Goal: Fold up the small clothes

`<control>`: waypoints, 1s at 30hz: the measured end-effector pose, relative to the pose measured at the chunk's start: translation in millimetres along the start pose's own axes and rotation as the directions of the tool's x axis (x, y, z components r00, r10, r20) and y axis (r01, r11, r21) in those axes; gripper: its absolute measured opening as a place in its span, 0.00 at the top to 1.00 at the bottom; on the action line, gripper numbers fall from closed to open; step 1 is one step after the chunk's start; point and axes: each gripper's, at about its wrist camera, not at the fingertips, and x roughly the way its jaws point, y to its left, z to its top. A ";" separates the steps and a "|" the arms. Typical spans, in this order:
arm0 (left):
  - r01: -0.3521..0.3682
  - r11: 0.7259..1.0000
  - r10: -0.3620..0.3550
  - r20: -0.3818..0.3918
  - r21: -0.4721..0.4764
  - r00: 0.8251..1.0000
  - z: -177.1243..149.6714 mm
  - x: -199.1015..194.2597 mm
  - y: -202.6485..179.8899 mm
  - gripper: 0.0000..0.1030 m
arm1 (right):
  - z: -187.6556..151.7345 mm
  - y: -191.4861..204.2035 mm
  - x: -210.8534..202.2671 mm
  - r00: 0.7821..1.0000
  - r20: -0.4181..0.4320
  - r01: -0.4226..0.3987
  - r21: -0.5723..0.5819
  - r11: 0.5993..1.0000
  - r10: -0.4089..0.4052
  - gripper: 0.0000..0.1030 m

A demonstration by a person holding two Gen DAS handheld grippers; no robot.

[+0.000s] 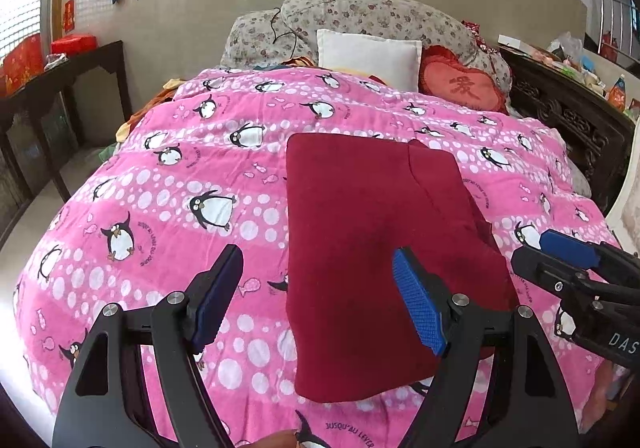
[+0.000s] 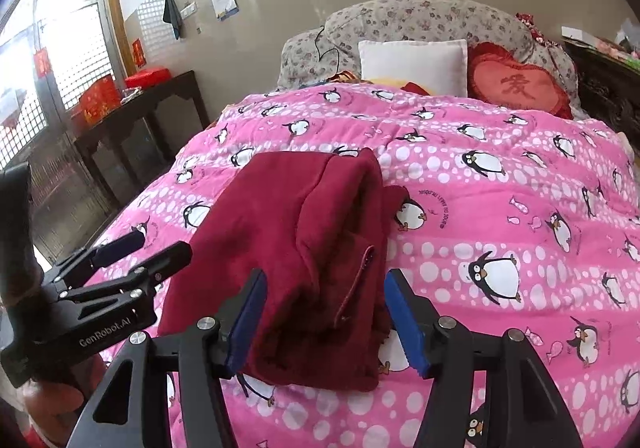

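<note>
A dark red fleece garment [image 1: 360, 215] lies folded into a rough rectangle on the pink penguin blanket [image 1: 160, 187]. My left gripper [image 1: 316, 268] hovers open over the garment's near left edge with nothing held. My right gripper [image 1: 540, 252] shows at the right, just past the garment's right edge. In the right wrist view the garment [image 2: 288, 232] shows a loose fold and a seamed hem on its right side. My right gripper [image 2: 326, 284] stands open above its near end, its pads apart from the cloth. The left gripper [image 2: 160, 244] sits open at the garment's left.
A white pillow [image 1: 370, 55], a red heart cushion [image 1: 460, 85] and floral bedding [image 1: 360, 13] lie at the head of the bed. A dark wooden side table [image 1: 60, 79] with red boxes stands left. Carved dark furniture [image 1: 568, 115] holding clutter stands right.
</note>
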 end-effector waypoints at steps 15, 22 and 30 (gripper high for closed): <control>-0.005 1.000 0.005 0.000 0.003 1.000 -0.2 2.1 1.4 0.24 | 1.2 11.4 6.3 1.000 -0.003 -0.021 -0.009 1.000 0.021 0.40; -0.003 1.000 0.003 -0.004 0.003 1.000 0.0 3.6 2.2 0.24 | 1.9 13.6 10.5 1.000 -0.010 -0.021 -0.007 1.000 0.021 0.40; -0.007 1.000 0.007 -0.009 0.001 1.000 -0.1 6.2 1.0 0.24 | 1.0 15.7 12.7 1.000 -0.016 -0.019 -0.013 1.000 0.019 0.40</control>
